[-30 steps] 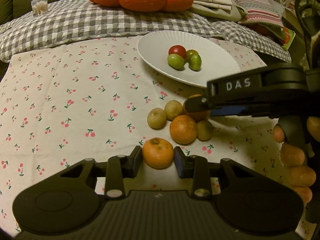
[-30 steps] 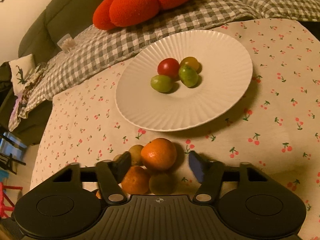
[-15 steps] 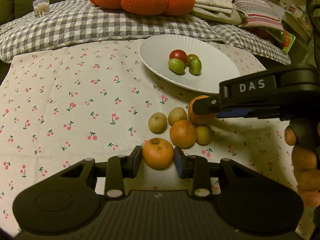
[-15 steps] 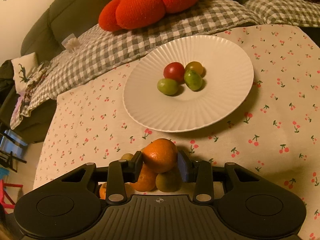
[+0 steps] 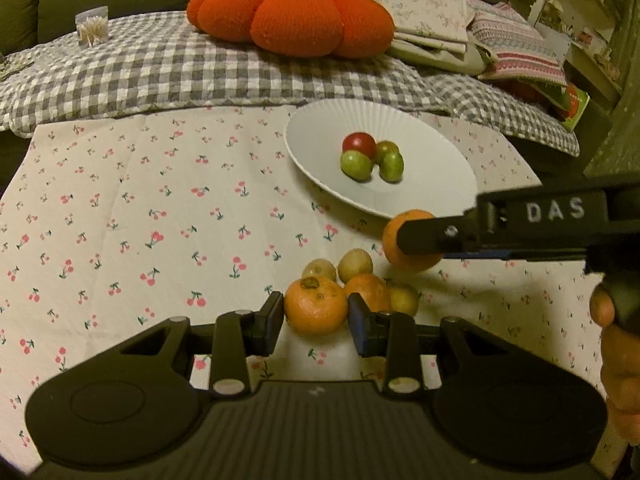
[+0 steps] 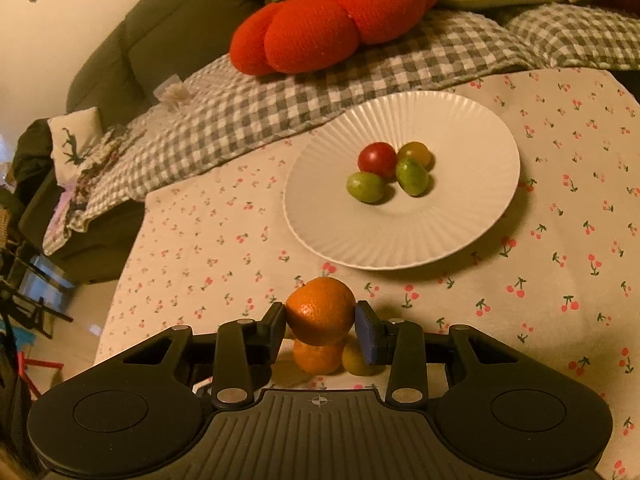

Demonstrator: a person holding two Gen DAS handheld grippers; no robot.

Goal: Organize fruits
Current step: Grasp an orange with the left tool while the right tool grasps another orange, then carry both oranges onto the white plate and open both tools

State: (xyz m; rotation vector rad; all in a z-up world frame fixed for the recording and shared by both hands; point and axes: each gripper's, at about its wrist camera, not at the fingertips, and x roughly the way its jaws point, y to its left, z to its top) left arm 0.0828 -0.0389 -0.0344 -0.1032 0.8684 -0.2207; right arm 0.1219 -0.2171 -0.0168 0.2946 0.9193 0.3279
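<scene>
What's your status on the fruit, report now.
Left gripper shut on a mandarin. Right gripper shut on another mandarin, clear of the pile. Plate ahead, path open.

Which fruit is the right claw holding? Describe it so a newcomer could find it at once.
Start at the white plate on the cherry-print cloth. Just in front of its near rim, the right claw grips a mandarin. Unlike the mandarin and small greenish fruit below it, this one is lifted off the cloth.
</scene>
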